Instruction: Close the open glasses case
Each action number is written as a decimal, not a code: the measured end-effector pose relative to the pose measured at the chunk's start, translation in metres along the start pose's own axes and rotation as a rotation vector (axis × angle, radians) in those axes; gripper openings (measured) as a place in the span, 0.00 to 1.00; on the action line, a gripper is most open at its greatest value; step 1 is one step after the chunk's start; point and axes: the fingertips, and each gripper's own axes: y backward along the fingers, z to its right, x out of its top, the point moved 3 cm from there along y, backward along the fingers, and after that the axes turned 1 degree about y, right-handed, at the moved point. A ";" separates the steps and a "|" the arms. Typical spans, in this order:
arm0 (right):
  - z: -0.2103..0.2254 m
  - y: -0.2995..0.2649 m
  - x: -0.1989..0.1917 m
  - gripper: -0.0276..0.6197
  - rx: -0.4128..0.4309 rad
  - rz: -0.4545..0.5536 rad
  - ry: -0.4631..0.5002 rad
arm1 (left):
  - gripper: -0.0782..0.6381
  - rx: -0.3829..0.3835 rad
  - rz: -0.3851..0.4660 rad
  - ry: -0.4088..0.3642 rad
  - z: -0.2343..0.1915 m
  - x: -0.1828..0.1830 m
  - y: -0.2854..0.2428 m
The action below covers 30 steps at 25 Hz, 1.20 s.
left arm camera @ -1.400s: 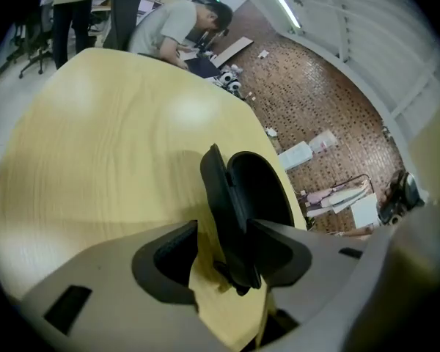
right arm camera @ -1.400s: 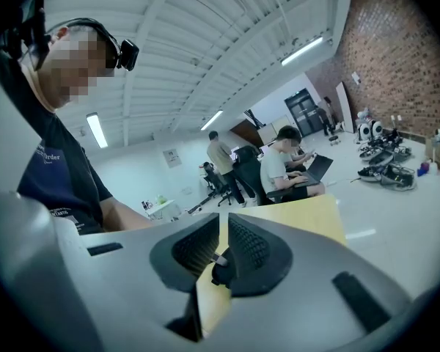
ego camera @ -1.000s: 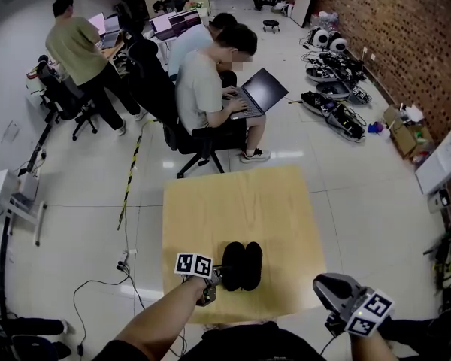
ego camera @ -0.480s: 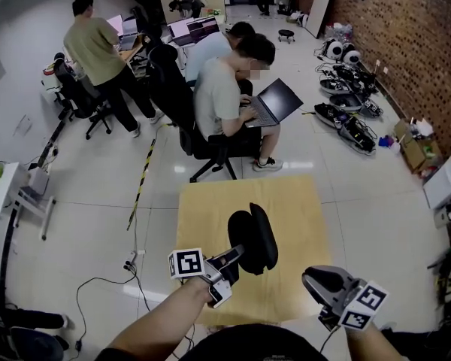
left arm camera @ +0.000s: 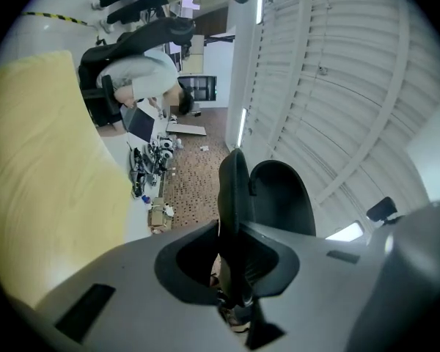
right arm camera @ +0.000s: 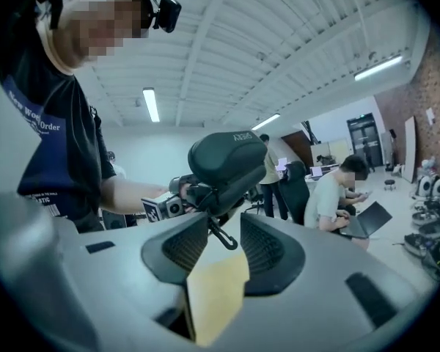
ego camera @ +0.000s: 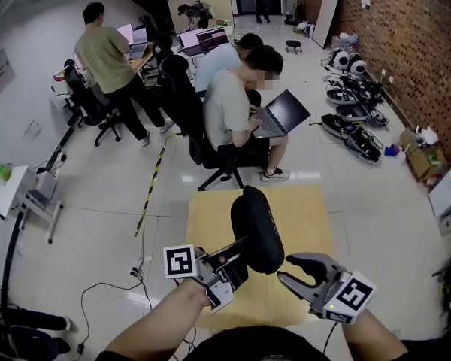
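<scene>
I am at the start of the closing step. The glasses case (ego camera: 257, 228) is off the wooden surface (ego camera: 312, 216), up in the air in front of me and standing on end. My left gripper (ego camera: 235, 256) has its fingers nearly together, clamped on the case's lower end. In the left gripper view one shell rises edge-on from between the fingers and the other is swung out to the side, so the case is not yet shut. My right gripper (ego camera: 287, 268) is just beside the case, on its right. Its fingers have just been opening and stand wide apart with nothing between them. The case and a small dangling loop (right arm camera: 221, 235) sit just beyond their tips. Next, I judge, the right fingers must meet the free shell and press it toward the held one until the two halves join. The left grip will have to resist any twisting.
</scene>
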 end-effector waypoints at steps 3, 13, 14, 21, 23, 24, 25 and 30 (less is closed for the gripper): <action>-0.009 -0.008 0.013 0.22 0.058 0.023 -0.019 | 0.19 -0.001 -0.011 -0.001 0.005 -0.002 0.000; -0.016 -0.011 0.021 0.08 0.078 0.022 0.047 | 0.19 0.001 -0.025 -0.021 0.012 -0.002 0.003; -0.017 -0.010 0.022 0.03 0.075 0.021 0.057 | 0.19 0.002 -0.028 -0.026 0.012 -0.003 0.003; -0.018 -0.008 0.018 0.02 0.064 -0.035 0.066 | 0.19 0.049 -0.004 -0.079 0.011 -0.003 0.004; -0.020 -0.008 0.014 0.02 0.054 -0.079 0.085 | 0.19 0.073 0.009 -0.093 0.008 -0.002 0.004; -0.021 -0.008 0.012 0.02 0.047 -0.104 0.096 | 0.19 0.083 0.015 -0.099 0.007 -0.003 0.005; -0.023 -0.007 0.010 0.02 0.040 -0.129 0.110 | 0.19 0.092 0.020 -0.104 0.005 -0.004 0.005; -0.036 -0.008 0.008 0.02 0.048 -0.194 0.136 | 0.18 0.116 0.030 -0.108 0.000 -0.010 0.003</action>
